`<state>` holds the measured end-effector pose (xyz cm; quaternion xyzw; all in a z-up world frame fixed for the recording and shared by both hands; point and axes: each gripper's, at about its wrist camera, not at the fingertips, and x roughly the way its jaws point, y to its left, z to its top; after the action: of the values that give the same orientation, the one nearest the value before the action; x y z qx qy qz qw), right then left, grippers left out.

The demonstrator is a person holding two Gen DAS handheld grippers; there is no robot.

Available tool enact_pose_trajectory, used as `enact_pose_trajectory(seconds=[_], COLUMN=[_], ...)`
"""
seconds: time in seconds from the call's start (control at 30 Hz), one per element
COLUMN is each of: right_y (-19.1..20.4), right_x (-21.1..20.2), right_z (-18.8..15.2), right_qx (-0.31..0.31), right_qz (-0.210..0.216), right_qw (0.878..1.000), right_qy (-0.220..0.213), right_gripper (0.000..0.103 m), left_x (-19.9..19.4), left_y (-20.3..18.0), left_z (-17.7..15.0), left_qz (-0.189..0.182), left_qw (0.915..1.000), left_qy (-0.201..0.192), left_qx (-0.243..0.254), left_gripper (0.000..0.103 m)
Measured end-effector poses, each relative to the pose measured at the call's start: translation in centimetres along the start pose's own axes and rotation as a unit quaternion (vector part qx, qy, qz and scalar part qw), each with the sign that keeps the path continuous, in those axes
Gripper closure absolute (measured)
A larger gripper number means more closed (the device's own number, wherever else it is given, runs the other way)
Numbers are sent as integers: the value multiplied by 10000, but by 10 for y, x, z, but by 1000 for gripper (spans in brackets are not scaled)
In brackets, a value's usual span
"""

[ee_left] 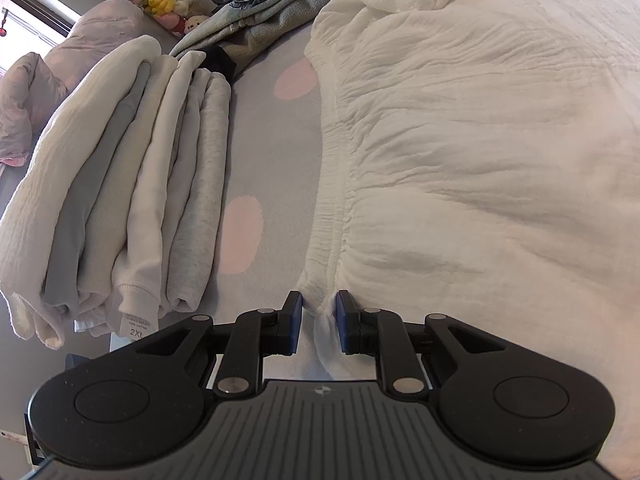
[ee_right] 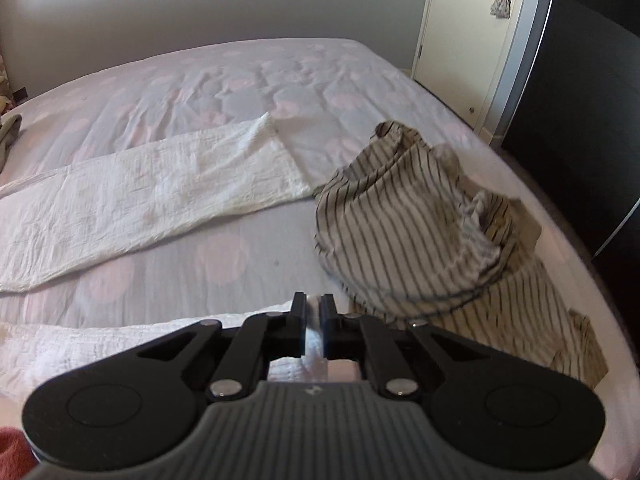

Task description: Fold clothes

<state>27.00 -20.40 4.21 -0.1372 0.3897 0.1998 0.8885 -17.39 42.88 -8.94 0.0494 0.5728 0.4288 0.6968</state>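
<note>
White crinkled trousers (ee_left: 460, 140) spread flat on bed (ee_left: 276, 152), right of folded stack (ee_left: 120, 184). Left tongs (ee_left: 319, 322) clenched on waistband corner; right tongs (ee_right: 314, 326) clenched on leg hem.

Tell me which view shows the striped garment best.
The right wrist view: the striped garment lies crumpled in full sight on the bed, right of the white garment. The left wrist view shows none of it.

Folded stack (ee_left: 120, 184) blocks left; striped heap (ee_right: 404, 216) right; bedsheet (ee_right: 224, 88) beyond free.
</note>
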Motion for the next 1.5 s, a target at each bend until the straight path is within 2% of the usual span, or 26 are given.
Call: enact_pose_trajectory(seconds=[0.13, 0.2, 0.27, 0.37, 0.47, 0.6, 0.83, 0.9, 0.97, 1.1, 1.23, 1.27, 1.3, 1.33, 1.4, 1.5], right_y=[-1, -2, -3, -12, -13, -13, -20, -21, -20, -23, -28, -27, -27, -27, -26, -28], right_x=[36, 59, 81, 112, 127, 120, 80, 69, 61, 50, 45, 43, 41, 39, 34, 22], right_z=[29, 35, 38, 35, 25, 0, -59, -75, -90, -118, -136, -139, -141, -142, -141, -134], right_qx=[-9, -56, -35, 270, 356, 481, 910, 1044, 1113, 1273, 1631, 1708, 1784, 1859, 1965, 1962], right_qz=[-340, -614, -850, -860, -671, -291, 202, 242, 213, 152, 312, 370, 431, 494, 476, 112], right_qw=[9994, 9980, 9961, 9948, 9949, 9950, 9899, 9876, 9859, 9812, 9751, 9740, 9728, 9716, 9710, 9744], right_qy=[55, 118, 211, 465, 668, 823, 1071, 1147, 1235, 1442, 1471, 1444, 1412, 1378, 1272, 1089], right_gripper=[96, 103, 103, 103, 103, 101, 95, 88, 65, 62, 63, 69, 85, 91, 95, 96], left_x=[2, 3, 5, 8, 10, 10, 8, 7, 5, 4, 3, 3, 3, 2, 1, -2], left_y=[-1, -2, -3, -5, -7, -8, -7, -6, -6, -4, -3, -3, -3, -2, -2, 3], left_z=[1, 2, 3, 5, 8, 8, 7, 6, 5, 3, 2, 1, 1, 1, 0, -1], left_qz=[17, 33, 59, 116, 166, 170, 142, 120, 88, 38, 4, -2, -9, -17, -35, -79], left_qw=[10000, 10000, 9999, 9998, 9996, 9996, 9997, 9998, 9998, 9999, 9999, 9999, 9999, 9999, 10000, 9999], left_qy=[38, 60, 93, 133, 150, 144, 110, 83, 57, 24, 13, 10, 7, 3, -15, -85], left_qx=[31, 46, 71, 135, 186, 180, 164, 170, 166, 160, 130, 125, 120, 114, 84, -22], left_gripper=[88, 87, 87, 87, 87, 87, 87, 87, 87, 87, 87, 87, 87, 87, 87, 90])
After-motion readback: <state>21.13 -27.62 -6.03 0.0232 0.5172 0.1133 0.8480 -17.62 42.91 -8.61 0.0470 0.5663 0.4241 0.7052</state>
